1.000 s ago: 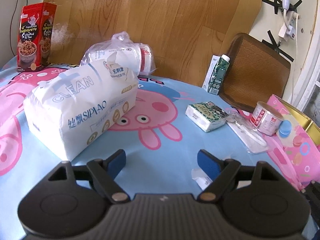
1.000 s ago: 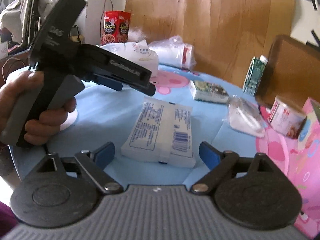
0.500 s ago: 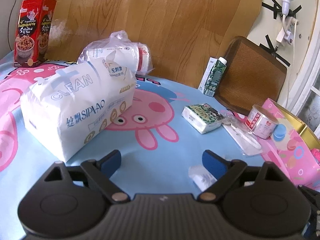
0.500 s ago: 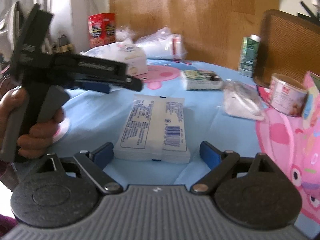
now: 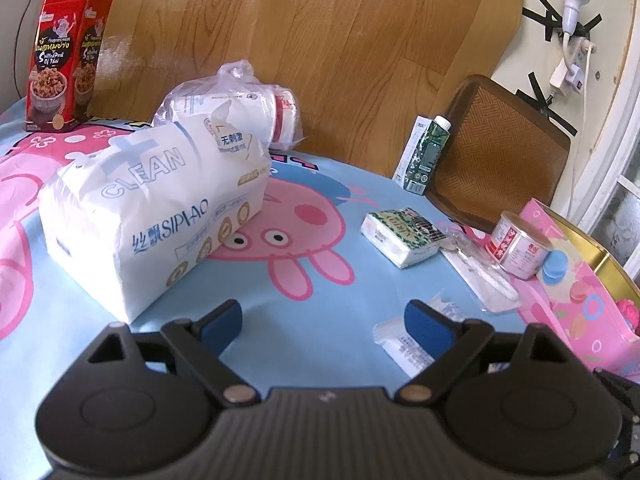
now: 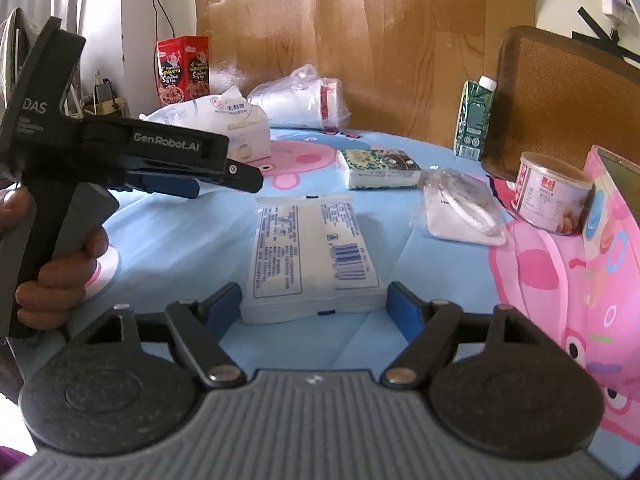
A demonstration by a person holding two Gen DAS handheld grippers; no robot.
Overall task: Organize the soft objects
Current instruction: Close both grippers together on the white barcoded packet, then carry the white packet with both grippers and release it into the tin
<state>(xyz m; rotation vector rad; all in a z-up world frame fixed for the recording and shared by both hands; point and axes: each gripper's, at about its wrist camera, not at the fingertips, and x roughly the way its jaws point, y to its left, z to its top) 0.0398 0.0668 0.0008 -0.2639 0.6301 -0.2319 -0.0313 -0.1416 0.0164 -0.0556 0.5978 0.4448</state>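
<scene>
Right gripper (image 6: pixel 314 306) closing around flat tissue pack (image 6: pixel 312 254) at lower centre, pads not visibly pressing, apparently for lifting; left gripper (image 5: pixel 326 326) spread and empty, evidently standing by.

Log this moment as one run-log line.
right gripper: closing around flat tissue pack, not yet gripped | left gripper: open, empty | large tissue pack: untouched
</scene>
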